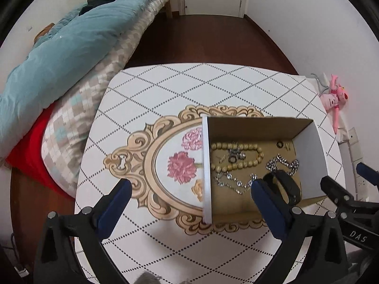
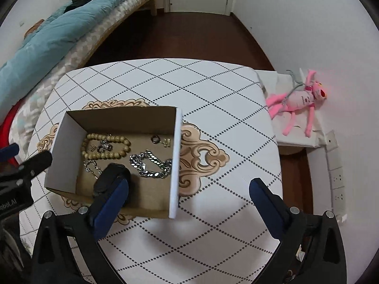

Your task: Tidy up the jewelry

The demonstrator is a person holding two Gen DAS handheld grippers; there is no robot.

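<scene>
Cardboard box on the desk holds beads, a silver chain and a black band; your left hand-held gripper and right hand-held gripper both hover spread wide, empty — lower one squarely over a single piece, avoiding tangles

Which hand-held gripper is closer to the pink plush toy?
The right one. The right hand-held gripper hangs open over the table's right part, nearer the pink plush toy beside the table. The left hand-held gripper is open over the box's left wall, farther away.
</scene>
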